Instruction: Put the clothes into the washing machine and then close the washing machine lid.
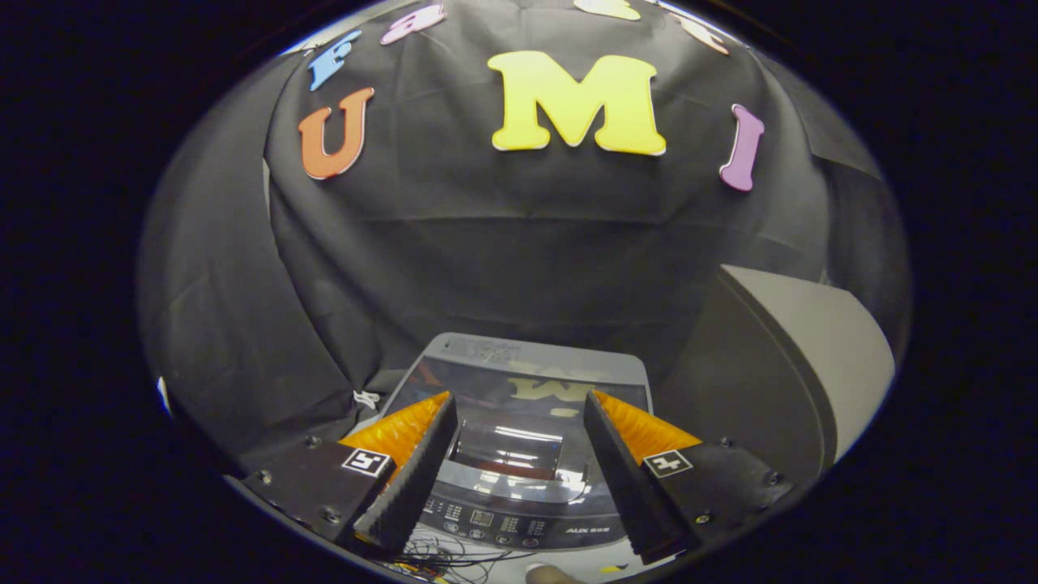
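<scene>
Two fingers of hand-held gripper (519,438) spread wide apart, nothing between them, nothing held. Washing machine (519,454) sits below and just ahead of fingers, lid (527,397) shut flat on top, shiny glass. Button panel (503,519) on machine's near edge, between fingers. Tangle of thin wires (442,560) just in front of panel. Grey box (803,357) stands right of washing machine. Black cloth wall (486,243) hangs behind machine.
</scene>
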`<state>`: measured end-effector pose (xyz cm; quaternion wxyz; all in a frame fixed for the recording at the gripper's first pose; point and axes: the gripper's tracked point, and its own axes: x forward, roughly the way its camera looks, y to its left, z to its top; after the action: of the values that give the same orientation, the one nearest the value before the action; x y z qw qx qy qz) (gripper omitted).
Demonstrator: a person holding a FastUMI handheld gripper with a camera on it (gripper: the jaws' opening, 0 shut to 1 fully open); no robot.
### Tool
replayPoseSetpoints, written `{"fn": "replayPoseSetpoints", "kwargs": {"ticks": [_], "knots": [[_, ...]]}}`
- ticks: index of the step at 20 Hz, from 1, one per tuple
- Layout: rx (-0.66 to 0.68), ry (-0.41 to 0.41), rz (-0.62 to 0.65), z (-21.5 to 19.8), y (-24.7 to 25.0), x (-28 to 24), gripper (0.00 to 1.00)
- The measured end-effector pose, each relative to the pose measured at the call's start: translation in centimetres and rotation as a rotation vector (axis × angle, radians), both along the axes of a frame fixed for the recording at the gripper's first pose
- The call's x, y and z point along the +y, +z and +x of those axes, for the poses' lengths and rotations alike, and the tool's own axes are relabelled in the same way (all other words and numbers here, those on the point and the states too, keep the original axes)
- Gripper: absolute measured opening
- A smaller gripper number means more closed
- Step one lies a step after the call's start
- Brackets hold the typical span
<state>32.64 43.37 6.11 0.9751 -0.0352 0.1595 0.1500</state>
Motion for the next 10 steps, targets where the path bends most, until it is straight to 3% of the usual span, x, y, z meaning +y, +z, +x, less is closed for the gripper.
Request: {"fn": "replayPoseSetpoints", "kwargs": {"ticks": [5, 10], "knots": [[-0.164, 0.048, 0.062, -5.8, 6.4, -4.2, 0.98], [-0.302, 0.014, 0.091, -11.9, 10.1, -13.5, 0.98]]}}
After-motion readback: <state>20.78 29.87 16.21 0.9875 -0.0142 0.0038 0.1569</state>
